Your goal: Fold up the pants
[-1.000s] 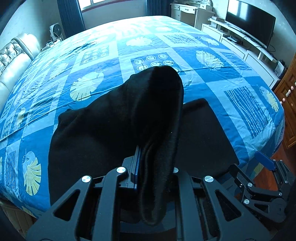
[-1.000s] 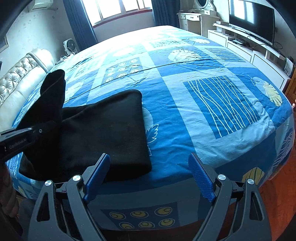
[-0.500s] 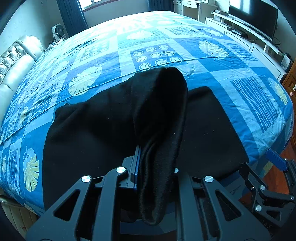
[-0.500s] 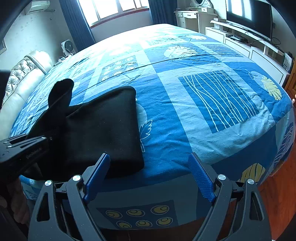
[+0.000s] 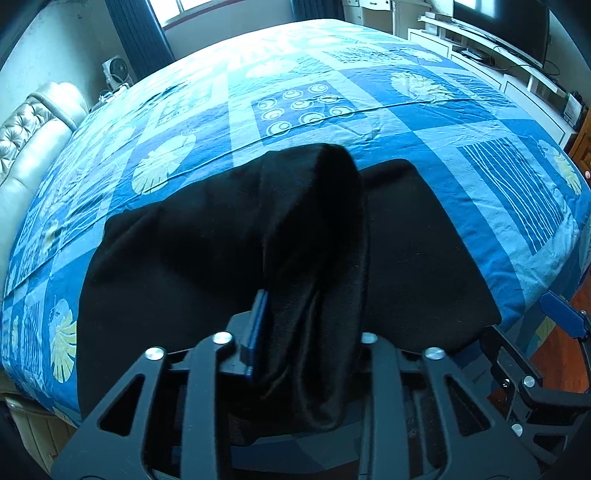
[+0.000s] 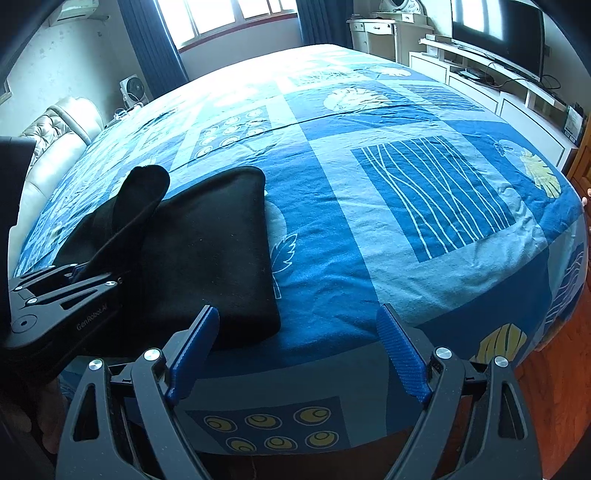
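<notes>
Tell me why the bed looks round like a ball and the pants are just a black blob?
Left wrist view: the fisheye lens bulges the bed, and the pants are so dark that their folds barely show. Right wrist view: the same bulge, with bright glare from the window washing out the far bedspread; the TV mirrors that light.

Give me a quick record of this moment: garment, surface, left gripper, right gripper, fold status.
garment: black pants, partly folded
surface: blue patterned bedspread
left gripper: jaws have just been opening, a raised fold of the pants between them
right gripper: open, empty, at the bed's near edge
fold status: raised fold not yet laid flat
</notes>
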